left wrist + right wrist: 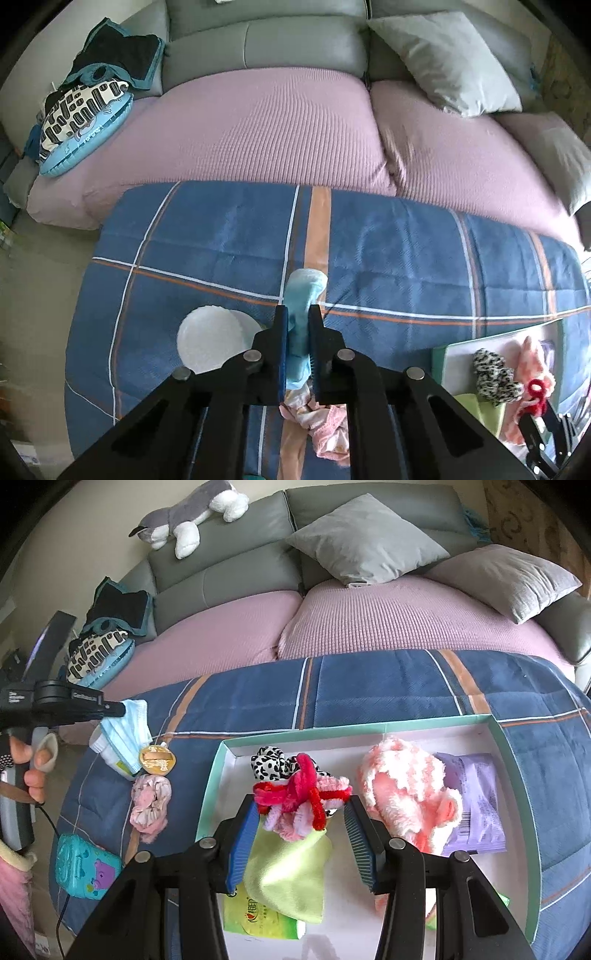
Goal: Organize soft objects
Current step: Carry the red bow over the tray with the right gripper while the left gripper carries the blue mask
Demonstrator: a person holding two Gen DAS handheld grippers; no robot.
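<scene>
my left tongs (297,325) are clenched on a light blue face mask (301,325); the mask stands pinched between both blue pads, its top end sticking up past the fingertips at lower centre of the left wrist view. in the right wrist view the same mask (125,734) hangs from the tong tips at the left edge of the frame, above a white container (101,744) and a gold round item (157,760).

my right tongs (301,821) stand released, jaws apart, with no pad pressing on anything. they hover over the tray (517,746), which fills the lower right of that view. between and just beyond the jaws lies a red and pink pipe-cleaner bundle (303,790), resting on a lime green cloth (288,871) and touching a leopard-print scrunchie (267,764). to the right in the tray: a fluffy pink sock (406,794), partly overlapping a purple packet (476,797).

outside the tray, on the blue plaid blanket (369,686): a pink scrunchie (149,805) at lower left, and a teal toy (86,871) below it. a white round lid (210,339) lies left of the left tongs. a sofa with a pink cover (258,125) fills the upper frame.
</scene>
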